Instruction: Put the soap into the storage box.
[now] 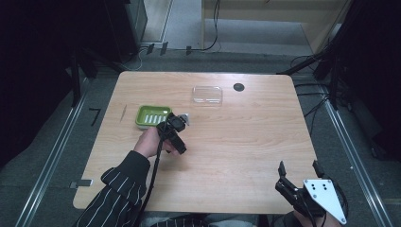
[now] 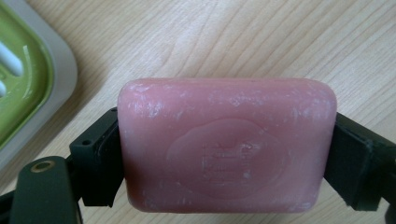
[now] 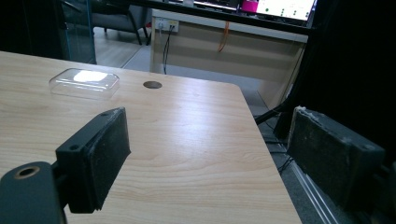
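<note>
Left gripper view, pink soap (image 2: 226, 144) clamped between left claw (image 2: 224, 161) jaws

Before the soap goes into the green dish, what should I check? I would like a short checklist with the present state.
1. Pink soap bar held between both jaws of the left gripper: ok.
2. Green soap dish close beside the bar: ok.
3. Dish free of other items: cannot tell, part is hidden.
4. Right gripper open, holding nothing, away from the dish: ok.
5. Clear lid lies apart, out of the path: ok.
</note>
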The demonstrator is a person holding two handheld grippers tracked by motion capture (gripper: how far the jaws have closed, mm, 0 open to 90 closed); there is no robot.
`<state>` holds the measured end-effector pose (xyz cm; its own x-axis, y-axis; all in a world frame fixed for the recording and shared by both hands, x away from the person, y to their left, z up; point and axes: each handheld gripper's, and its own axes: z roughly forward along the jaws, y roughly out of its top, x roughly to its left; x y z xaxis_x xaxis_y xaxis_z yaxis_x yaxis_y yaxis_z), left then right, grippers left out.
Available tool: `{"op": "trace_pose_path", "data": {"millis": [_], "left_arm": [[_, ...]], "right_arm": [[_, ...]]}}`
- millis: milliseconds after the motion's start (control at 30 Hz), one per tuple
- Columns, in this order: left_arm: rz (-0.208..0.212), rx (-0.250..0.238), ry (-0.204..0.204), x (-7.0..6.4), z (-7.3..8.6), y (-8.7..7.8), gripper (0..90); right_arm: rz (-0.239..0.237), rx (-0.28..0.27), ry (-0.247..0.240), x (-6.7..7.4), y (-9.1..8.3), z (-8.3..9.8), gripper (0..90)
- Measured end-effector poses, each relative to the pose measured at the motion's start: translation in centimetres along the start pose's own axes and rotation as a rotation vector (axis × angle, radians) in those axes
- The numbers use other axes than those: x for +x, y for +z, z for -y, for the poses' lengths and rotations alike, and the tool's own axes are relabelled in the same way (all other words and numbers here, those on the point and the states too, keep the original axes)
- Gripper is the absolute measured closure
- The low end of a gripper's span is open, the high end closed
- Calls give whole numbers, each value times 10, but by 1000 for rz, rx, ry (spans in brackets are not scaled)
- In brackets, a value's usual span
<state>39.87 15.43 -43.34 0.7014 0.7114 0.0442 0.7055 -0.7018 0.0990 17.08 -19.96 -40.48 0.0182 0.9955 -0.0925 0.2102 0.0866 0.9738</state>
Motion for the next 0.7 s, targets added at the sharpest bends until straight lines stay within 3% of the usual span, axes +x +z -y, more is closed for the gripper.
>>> {"op": "trace_pose_path", "data": {"millis": [700], "left_arm": [[-14,-27,-75,25,14,-14,136]], "right_arm": [[-1,1,0,0,0,0,128]]}}
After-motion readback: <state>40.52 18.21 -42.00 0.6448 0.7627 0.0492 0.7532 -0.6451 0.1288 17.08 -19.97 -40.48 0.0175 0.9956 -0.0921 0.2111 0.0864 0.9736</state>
